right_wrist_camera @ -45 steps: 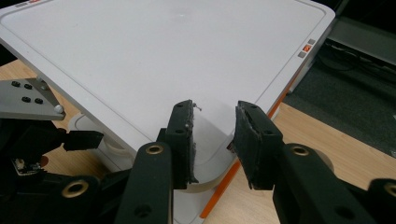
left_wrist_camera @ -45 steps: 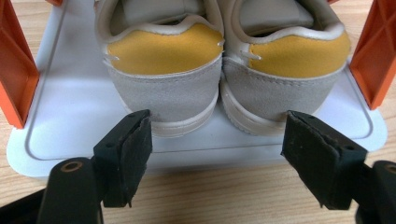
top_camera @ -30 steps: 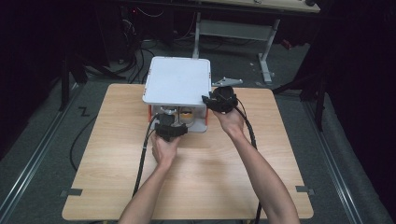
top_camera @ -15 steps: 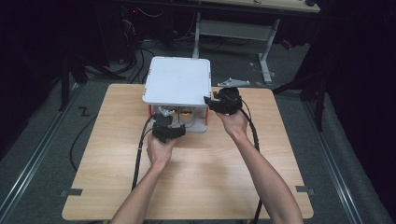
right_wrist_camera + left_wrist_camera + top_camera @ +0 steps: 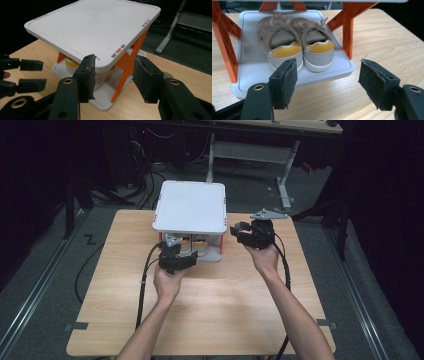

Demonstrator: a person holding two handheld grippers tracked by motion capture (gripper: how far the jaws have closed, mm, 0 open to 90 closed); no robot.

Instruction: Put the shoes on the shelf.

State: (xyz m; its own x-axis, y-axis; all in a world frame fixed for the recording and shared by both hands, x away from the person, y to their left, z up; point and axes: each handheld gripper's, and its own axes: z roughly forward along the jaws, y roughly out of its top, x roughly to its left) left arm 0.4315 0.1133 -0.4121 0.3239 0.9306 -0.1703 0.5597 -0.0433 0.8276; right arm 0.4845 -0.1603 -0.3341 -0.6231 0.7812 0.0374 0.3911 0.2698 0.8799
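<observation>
A two-shelf rack with a white top shelf and orange legs stands at the back of the wooden table. A pair of grey sneakers with yellow heels sits on its lower shelf, heels towards me. My left gripper is just in front of the shoes. Its jaws have just been closing a little but stand open, with nothing between them. My right gripper is beside the rack's front right corner, apart from it. Its jaws have just been opening and hold nothing.
Black cables trail from both grippers over the table's near half. Beyond the far edge stands a desk frame with a grey leg, and more cables lie on the floor. The left gripper shows at the left of the right gripper view.
My right gripper has drawn back to the right, away from the rack's front right corner, and its jaws have spread. My left gripper has shifted slightly in front of the shoes.
</observation>
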